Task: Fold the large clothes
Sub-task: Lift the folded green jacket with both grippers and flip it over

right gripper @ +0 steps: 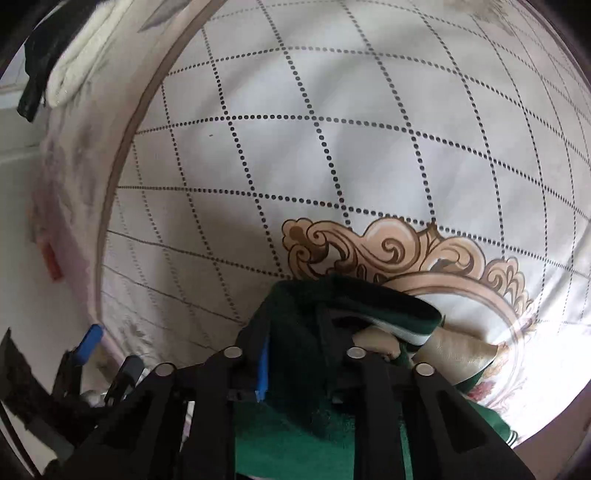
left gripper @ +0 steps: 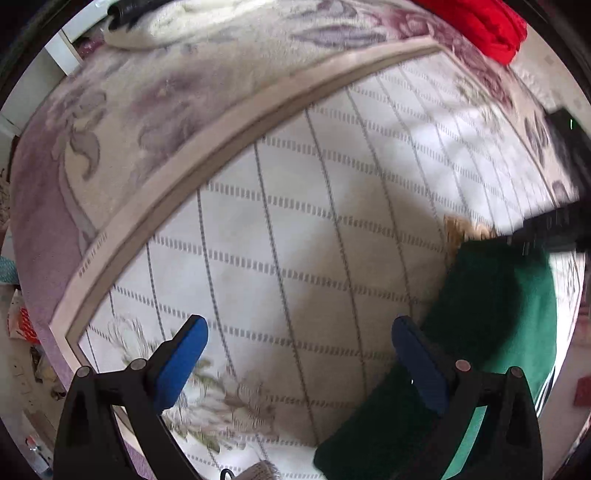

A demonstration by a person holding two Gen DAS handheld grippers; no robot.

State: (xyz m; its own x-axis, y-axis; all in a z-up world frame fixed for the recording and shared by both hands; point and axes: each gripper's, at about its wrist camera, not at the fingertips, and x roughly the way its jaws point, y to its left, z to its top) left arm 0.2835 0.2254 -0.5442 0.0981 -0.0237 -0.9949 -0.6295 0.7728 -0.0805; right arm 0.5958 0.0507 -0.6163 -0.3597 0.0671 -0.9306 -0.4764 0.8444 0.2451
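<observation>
A dark green garment [left gripper: 491, 332] with cream parts lies on the white quilted bedspread [left gripper: 295, 221]. My left gripper [left gripper: 299, 354] is open and empty, its blue pads [left gripper: 181, 365] wide apart just above the bedspread, with the garment under and beside its right finger. My right gripper [right gripper: 291, 347] is shut on a fold of the green garment [right gripper: 295, 332] and holds it lifted over the bedspread [right gripper: 332, 129]. In the left wrist view the right gripper [left gripper: 554, 229] shows as a blurred black shape at the garment's far edge.
A red folded cloth [left gripper: 491, 26] lies at the far right of the bed. A cream blanket [left gripper: 177, 22] with a black item lies at the far left; it also shows in the right wrist view [right gripper: 77, 70]. The bed's purple floral border [left gripper: 129, 122] drops off to the left.
</observation>
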